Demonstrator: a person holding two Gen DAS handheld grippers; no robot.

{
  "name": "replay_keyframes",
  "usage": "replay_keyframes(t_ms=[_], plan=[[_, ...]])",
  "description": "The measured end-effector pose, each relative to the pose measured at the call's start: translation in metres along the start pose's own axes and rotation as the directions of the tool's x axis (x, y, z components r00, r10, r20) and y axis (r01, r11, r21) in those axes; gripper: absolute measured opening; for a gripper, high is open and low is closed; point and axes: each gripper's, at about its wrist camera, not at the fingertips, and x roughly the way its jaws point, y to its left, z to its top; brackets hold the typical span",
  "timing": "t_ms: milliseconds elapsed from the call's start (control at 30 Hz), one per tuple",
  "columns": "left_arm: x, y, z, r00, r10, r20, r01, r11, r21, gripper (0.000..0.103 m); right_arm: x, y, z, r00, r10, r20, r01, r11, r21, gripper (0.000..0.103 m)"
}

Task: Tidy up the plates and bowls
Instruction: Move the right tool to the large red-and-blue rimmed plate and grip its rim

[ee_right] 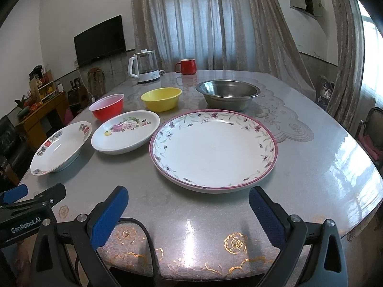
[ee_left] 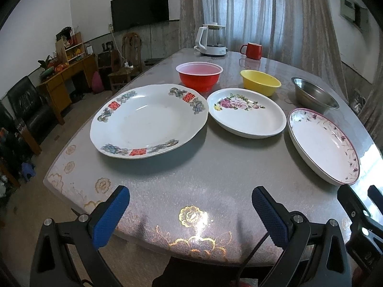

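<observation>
Three plates lie in a row on the table: a large white plate with red characters [ee_left: 148, 122] [ee_right: 61, 148] at left, a rose-patterned plate [ee_left: 246, 113] [ee_right: 125, 131] in the middle, and a pink-rimmed floral plate [ee_left: 323, 143] [ee_right: 213, 149] at right. Behind them stand a red bowl [ee_left: 199, 75] [ee_right: 107, 107], a yellow bowl [ee_left: 260, 82] [ee_right: 161, 98] and a steel bowl [ee_left: 313, 93] [ee_right: 227, 93]. My left gripper [ee_left: 190, 199] is open and empty over the table's near edge. My right gripper [ee_right: 188, 199] is open and empty just before the pink-rimmed plate.
A white kettle [ee_left: 211, 39] [ee_right: 144, 65] and a red mug [ee_left: 251, 50] [ee_right: 187, 66] stand at the table's far side. Curtains hang behind. A chair [ee_right: 371, 131] is at right. Furniture and a TV [ee_left: 140, 7] line the left wall.
</observation>
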Motion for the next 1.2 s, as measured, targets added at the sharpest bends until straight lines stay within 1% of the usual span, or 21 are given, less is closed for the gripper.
replay_keyframes(t_ms=[67, 133, 167, 233, 267, 300, 333, 400, 500, 600, 700, 800, 867, 967, 1033, 1100, 1200], plan=[[0.001, 0.003, 0.0, 1.0, -0.03, -0.006, 0.03, 1.0, -0.008, 0.103, 0.0, 0.003, -0.001, 1.0, 0.018, -0.002, -0.018, 1.0, -0.011, 0.103], [0.004, 0.006, -0.001, 0.997, -0.078, -0.023, 0.077, 0.997, -0.025, 0.103, 0.001, 0.007, -0.002, 0.999, 0.044, -0.005, -0.044, 0.999, -0.025, 0.103], [0.007, 0.011, -0.001, 0.992, -0.123, -0.038, 0.121, 0.991, -0.05, 0.103, 0.001, 0.009, -0.002, 0.999, 0.054, -0.007, -0.054, 0.998, -0.031, 0.103], [0.012, 0.019, -0.002, 0.983, -0.177, -0.055, 0.171, 0.98, -0.099, 0.103, 0.002, 0.013, -0.002, 0.995, 0.103, -0.012, -0.103, 0.994, -0.042, 0.103], [0.013, 0.022, -0.002, 0.981, -0.187, -0.06, 0.179, 0.977, -0.12, 0.103, 0.003, 0.014, -0.002, 0.993, 0.118, -0.014, -0.118, 0.992, -0.042, 0.103], [0.015, 0.027, -0.002, 0.981, -0.185, -0.061, 0.175, 0.974, -0.141, 0.103, 0.004, 0.015, -0.003, 0.989, 0.15, -0.017, -0.15, 0.988, -0.04, 0.103], [0.015, 0.03, -0.002, 0.983, -0.171, -0.059, 0.16, 0.975, -0.155, 0.103, 0.006, 0.016, -0.003, 0.984, 0.178, -0.027, -0.179, 0.983, -0.034, 0.103], [0.016, 0.034, -0.001, 0.991, -0.123, -0.054, 0.113, 0.981, -0.16, 0.103, 0.009, 0.016, -0.004, 0.979, 0.198, -0.045, -0.199, 0.98, -0.021, 0.103], [0.015, 0.04, 0.002, 0.999, -0.021, -0.042, 0.015, 0.992, -0.128, 0.103, 0.018, 0.015, -0.004, 0.974, 0.205, -0.092, -0.207, 0.978, -0.002, 0.103], [0.016, 0.05, 0.005, 0.998, 0.051, -0.03, -0.054, 0.991, -0.119, 0.103, 0.028, 0.014, 0.0, 0.965, 0.228, -0.132, -0.229, 0.973, 0.009, 0.103], [0.018, 0.066, 0.008, 0.995, 0.1, -0.024, -0.102, 0.986, -0.131, 0.103, 0.039, 0.015, 0.01, 0.959, 0.224, -0.173, -0.227, 0.974, 0.001, 0.103], [0.021, 0.081, 0.012, 0.991, 0.137, -0.015, -0.137, 0.98, -0.142, 0.103, 0.046, 0.018, 0.023, 0.947, 0.248, -0.205, -0.256, 0.967, -0.008, 0.101], [0.023, 0.089, 0.016, 0.987, 0.16, -0.013, -0.161, 0.976, -0.146, 0.103, 0.047, 0.022, 0.032, 0.943, 0.269, -0.198, -0.278, 0.96, -0.018, 0.095], [0.027, 0.101, 0.022, 0.983, 0.184, -0.015, -0.184, 0.97, -0.161, 0.103, 0.052, 0.031, 0.04, 0.931, 0.301, -0.205, -0.312, 0.95, -0.023, 0.093], [0.028, 0.106, 0.024, 0.982, 0.189, -0.019, -0.189, 0.967, -0.169, 0.103, 0.056, 0.039, 0.043, 0.919, 0.331, -0.216, -0.343, 0.939, -0.023, 0.091], [0.029, 0.111, 0.027, 0.981, 0.196, -0.019, -0.196, 0.965, -0.177, 0.103, 0.059, 0.05, 0.044, 0.91, 0.347, -0.228, -0.364, 0.931, -0.037, 0.087], [0.032, 0.118, 0.03, 0.979, 0.204, -0.02, -0.204, 0.961, -0.187, 0.103, 0.067, 0.068, 0.045, 0.881, 0.394, -0.264, -0.418, 0.908, -0.04, 0.082]])
